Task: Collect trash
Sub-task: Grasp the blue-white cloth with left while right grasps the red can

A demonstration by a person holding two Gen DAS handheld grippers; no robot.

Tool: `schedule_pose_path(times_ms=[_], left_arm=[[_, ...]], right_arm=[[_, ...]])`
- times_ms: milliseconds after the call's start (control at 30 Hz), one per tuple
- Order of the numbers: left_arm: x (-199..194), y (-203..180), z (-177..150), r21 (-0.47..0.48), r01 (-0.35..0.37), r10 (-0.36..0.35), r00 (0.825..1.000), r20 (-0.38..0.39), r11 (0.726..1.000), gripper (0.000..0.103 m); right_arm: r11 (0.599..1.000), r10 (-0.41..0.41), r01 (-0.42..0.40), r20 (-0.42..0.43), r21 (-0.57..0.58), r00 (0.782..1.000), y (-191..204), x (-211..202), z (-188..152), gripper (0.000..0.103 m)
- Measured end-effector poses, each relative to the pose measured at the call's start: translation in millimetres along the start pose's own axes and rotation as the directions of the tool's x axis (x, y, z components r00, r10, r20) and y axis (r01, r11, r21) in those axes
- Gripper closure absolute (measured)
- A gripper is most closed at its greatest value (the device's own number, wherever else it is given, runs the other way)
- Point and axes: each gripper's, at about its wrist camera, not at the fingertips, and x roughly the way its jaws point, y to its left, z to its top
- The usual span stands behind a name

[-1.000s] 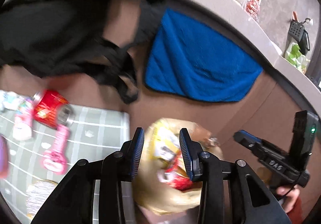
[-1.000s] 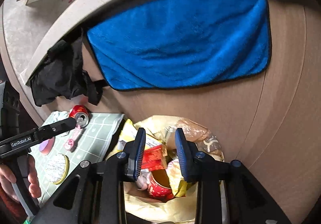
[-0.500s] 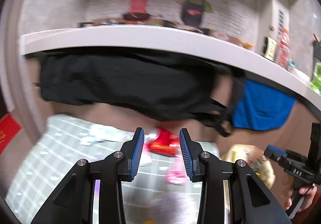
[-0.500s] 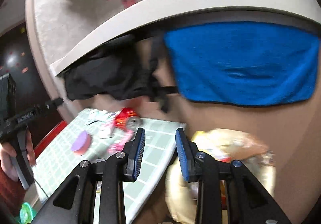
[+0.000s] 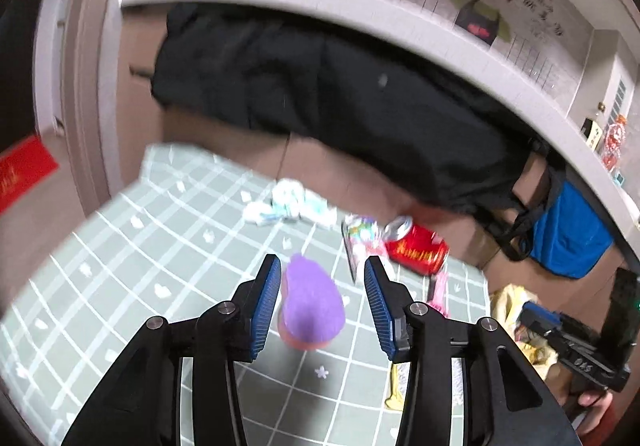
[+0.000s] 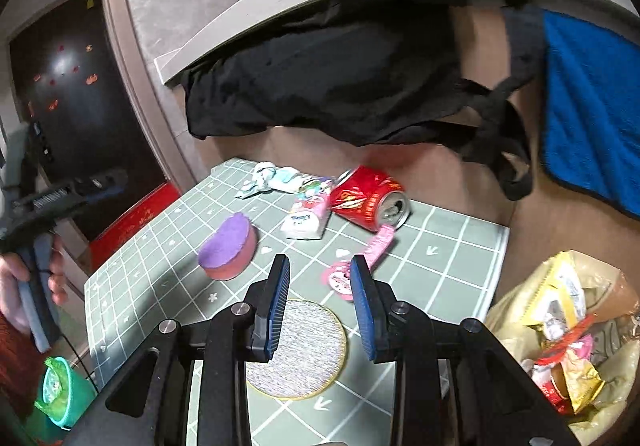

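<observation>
Trash lies on a green checked mat [image 6: 452, 246]: a crushed red can [image 6: 370, 196] [image 5: 416, 246], a white-pink wrapper [image 6: 306, 214], crumpled tissue [image 6: 276, 178] [image 5: 288, 202] and a pink strip wrapper [image 6: 360, 258]. A yellow trash bag [image 6: 568, 334] full of wrappers sits right of the mat. My left gripper [image 5: 320, 302] is open and empty above a purple sponge [image 5: 312, 302] [image 6: 230, 246]. My right gripper [image 6: 320, 306] is open and empty above a round scouring pad [image 6: 304, 350], near the pink strip wrapper.
A black apron [image 6: 340, 70] and a blue towel [image 6: 588, 106] hang from the counter edge above the mat. A green cup [image 6: 60, 390] stands off the mat's left. A red sheet [image 5: 24, 170] lies by the door frame.
Both grippers have swung left from above the trash bag to above the mat. The left one now hovers over the purple sponge, the right one over the scouring pad.
</observation>
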Motion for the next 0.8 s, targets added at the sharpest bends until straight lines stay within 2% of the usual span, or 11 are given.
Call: schedule_pose_path(times_ms=[133,233,400,467,633,700,800], left_arm=[[46,2,-2,-0.011,0.053,-0.054,0.996,-0.067,0.999,0.058],[81,8,15,0.008,0.059,-0.058,0.996,-0.067,0.998,0.058],[149,13,49,0.093,-0.031,0.035,0.998,-0.045,0.995,0.058],[178,14,60,0.104,-0.062,0.068,0.996,-0.056,0.993,0.054],[240,11,73,0.193,-0.160,0.188,0.972,-0.141,0.968,0.052],[255,14,76,0.184,-0.189,0.220,0.961,-0.166,0.965,0.052],[263,22,76,0.122,-0.183,0.205,0.957,-0.206,0.976,0.052]], right_arm=[[0.999,-0.023,0.023,-0.003,-0.030,1.000,4,7,0,0.073],[0.998,-0.045,0.045,0.003,-0.032,0.999,-2,10,2,0.073],[0.997,-0.074,0.074,0.016,0.004,0.997,-23,24,7,0.073],[0.996,-0.084,0.083,0.017,0.017,0.996,-30,31,9,0.073],[0.996,-0.074,0.074,0.002,0.049,0.997,-50,53,16,0.073],[0.997,-0.058,0.059,-0.009,0.045,0.998,-53,61,22,0.073],[0.999,-0.032,0.033,-0.038,0.024,0.999,-54,80,32,0.073]])
